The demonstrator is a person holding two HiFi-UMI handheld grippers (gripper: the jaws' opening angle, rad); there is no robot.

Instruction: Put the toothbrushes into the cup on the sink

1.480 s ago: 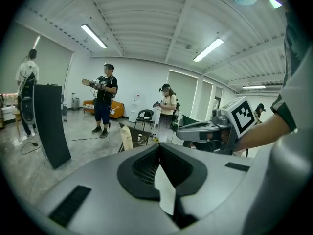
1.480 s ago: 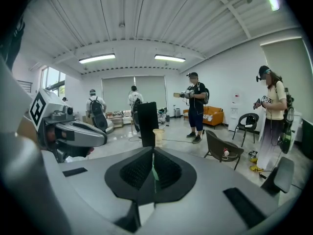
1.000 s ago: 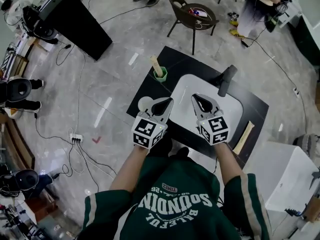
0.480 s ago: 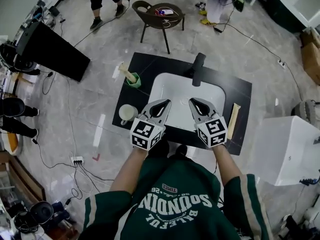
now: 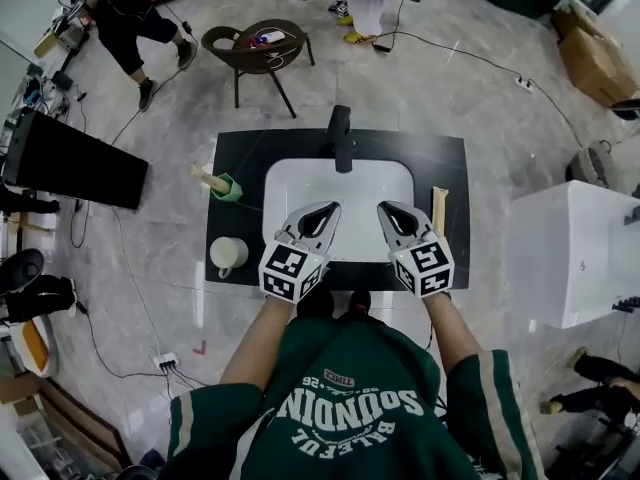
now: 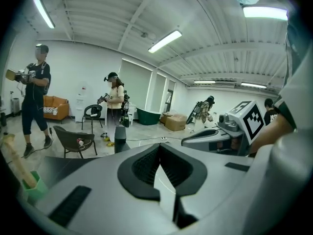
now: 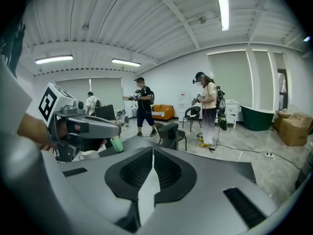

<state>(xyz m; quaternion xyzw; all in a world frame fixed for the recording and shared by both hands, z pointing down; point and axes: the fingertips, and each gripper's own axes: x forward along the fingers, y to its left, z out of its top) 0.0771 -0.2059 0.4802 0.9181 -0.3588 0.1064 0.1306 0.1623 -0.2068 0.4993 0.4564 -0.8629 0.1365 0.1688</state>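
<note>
A black counter (image 5: 240, 153) holds a white sink (image 5: 300, 183) with a black faucet (image 5: 340, 136). At its left a green cup (image 5: 231, 188) (image 6: 35, 190) (image 7: 116, 144) has a beige toothbrush (image 5: 207, 176) (image 6: 14, 163) leaning in it. Another beige toothbrush (image 5: 438, 211) lies flat on the counter right of the basin. My left gripper (image 5: 327, 209) (image 6: 159, 147) and right gripper (image 5: 386, 208) (image 7: 152, 151) hover side by side over the basin's near edge. Both are shut, with nothing held between the jaws.
A white mug (image 5: 228, 255) (image 7: 90, 154) stands at the counter's near left corner. A dark chair (image 5: 258, 48) is beyond the counter, a white cabinet (image 5: 575, 253) to its right. People stand around the room and cables lie on the floor.
The sink counter has swung in the head view from a skewed angle at the right to square ahead. Both grippers keep their pose, shut, side by side.
</note>
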